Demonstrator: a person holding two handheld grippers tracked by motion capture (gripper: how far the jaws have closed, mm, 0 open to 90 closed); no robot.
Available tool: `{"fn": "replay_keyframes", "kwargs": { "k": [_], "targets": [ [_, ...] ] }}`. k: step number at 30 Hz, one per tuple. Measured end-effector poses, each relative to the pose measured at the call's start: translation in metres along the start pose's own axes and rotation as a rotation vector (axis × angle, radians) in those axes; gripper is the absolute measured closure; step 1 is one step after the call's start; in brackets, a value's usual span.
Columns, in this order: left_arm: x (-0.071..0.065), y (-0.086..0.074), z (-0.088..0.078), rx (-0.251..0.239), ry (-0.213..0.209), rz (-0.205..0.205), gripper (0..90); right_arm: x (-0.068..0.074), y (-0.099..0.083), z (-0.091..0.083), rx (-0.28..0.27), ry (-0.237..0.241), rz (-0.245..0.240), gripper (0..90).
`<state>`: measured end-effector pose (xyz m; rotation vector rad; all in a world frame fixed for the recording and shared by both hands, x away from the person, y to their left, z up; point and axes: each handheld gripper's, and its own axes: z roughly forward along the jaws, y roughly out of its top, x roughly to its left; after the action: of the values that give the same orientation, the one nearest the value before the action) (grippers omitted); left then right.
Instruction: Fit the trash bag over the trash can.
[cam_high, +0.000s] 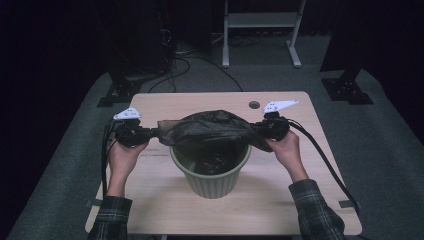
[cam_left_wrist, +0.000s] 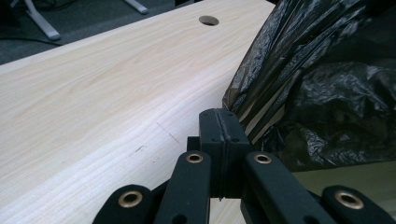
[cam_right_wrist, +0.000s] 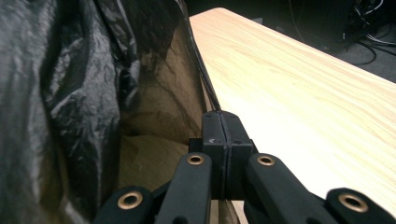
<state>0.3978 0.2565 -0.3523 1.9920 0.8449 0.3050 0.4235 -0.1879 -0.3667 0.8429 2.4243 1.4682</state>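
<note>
A black plastic bag (cam_high: 212, 129) is stretched sideways above a pale green ribbed bin (cam_high: 212, 180) that stands mid-table, and part of the bag hangs into the bin's mouth. My left gripper (cam_high: 152, 134) is shut on the bag's left edge. My right gripper (cam_high: 257, 129) is shut on its right edge. In the left gripper view the jaws (cam_left_wrist: 219, 116) meet, with the crinkled bag (cam_left_wrist: 327, 84) to their right and the bin's rim (cam_left_wrist: 355, 172) below it. In the right gripper view the jaws (cam_right_wrist: 220, 119) pinch a thin edge of the bag (cam_right_wrist: 70, 93), which spreads to the left.
The light wooden table (cam_high: 165, 200) has a round cable hole (cam_high: 254, 105) at its far right. Thick black cables (cam_high: 325, 160) trail from both grippers over the table's sides. Behind the table are a white metal frame (cam_high: 260, 20), floor cables and black stand feet (cam_high: 347, 90).
</note>
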Motion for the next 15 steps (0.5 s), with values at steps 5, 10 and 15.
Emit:
{"fn": "replay_keyframes", "kwargs": {
  "k": [5,10,15],
  "targets": [
    [0.003,0.001,0.004,0.027,0.022,-0.023,90.0,-0.002,0.002,0.004,0.007,-0.019,0.017,89.4],
    [0.007,-0.004,0.004,0.069,0.054,-0.034,90.0,-0.005,0.002,0.01,0.06,-0.067,0.017,89.4],
    [0.009,-0.012,0.005,0.087,0.048,-0.039,90.0,-0.01,-0.009,0.012,0.097,-0.08,0.028,89.3]
  ]
}}
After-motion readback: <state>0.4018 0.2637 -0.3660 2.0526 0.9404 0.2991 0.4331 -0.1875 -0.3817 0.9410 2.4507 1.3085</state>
